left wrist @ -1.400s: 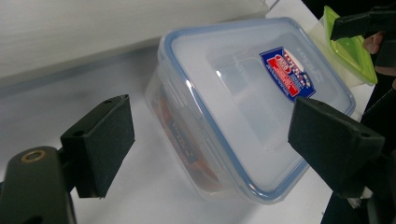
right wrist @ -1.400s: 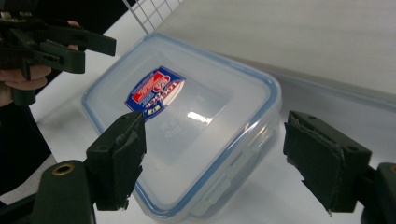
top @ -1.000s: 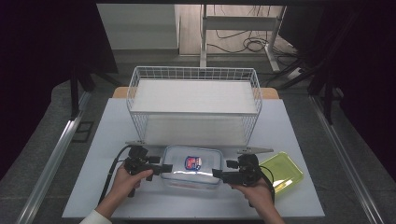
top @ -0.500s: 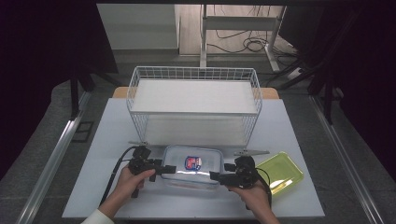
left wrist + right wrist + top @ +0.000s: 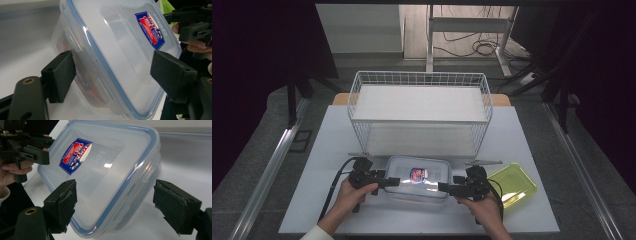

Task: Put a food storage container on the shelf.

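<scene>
White table (image 5: 337, 130), lidded clear container (image 5: 418, 177) between both released tools, left tool (image 5: 393, 182) narrowing, empty wire basket (image 5: 419, 112) behind

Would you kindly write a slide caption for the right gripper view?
Open right gripper straddling one end of a clear lidded food box on the white table.

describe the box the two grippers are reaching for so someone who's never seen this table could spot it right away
Start at the tall white wire basket in the middle of the white table. Directly in front of it, near the person's edge, lies a clear rectangular plastic food container with a blue-rimmed lid, between the left gripper and right gripper. Unlike the flat yellow-green lid at its right, it is see-through and bears a red-and-blue sticker.
</scene>
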The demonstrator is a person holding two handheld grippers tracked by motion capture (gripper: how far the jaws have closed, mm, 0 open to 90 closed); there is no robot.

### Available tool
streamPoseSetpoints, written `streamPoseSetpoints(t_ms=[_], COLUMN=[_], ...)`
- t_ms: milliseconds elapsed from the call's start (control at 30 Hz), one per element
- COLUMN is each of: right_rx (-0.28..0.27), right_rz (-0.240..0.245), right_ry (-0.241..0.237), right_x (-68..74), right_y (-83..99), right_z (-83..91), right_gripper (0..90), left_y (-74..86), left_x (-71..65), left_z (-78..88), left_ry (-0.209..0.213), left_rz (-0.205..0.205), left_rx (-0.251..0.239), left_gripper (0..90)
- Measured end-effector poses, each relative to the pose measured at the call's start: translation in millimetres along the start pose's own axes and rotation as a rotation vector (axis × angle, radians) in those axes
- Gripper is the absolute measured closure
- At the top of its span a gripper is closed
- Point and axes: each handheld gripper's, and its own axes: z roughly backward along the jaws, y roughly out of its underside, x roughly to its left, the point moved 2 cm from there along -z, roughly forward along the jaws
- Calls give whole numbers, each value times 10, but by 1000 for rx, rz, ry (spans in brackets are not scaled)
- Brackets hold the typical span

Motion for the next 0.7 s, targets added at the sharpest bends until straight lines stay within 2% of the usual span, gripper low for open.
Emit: streamPoseSetpoints(t_ms=[233,433,567,700], right_rx=[18,31,43,33], right_rz=[-2,-5,-34,-26], right_ry=[-10,-26,-76,-81], right_x=[-5,-9,-30,-37], right_y=[8,19,38,36], right_z=[-40,-87,-135,-131], right_gripper=[170,169,169,184], left_y=[43,66,71,79], left_x=[-62,-66,-72,-96], left_z=[38,56,57,59], left_ry=[-17,-14,-17,-23], left_rz=[-46,-53,-58,-60], left_rx=[-23,-38,-40,-44], left_gripper=[227,248,248,248])
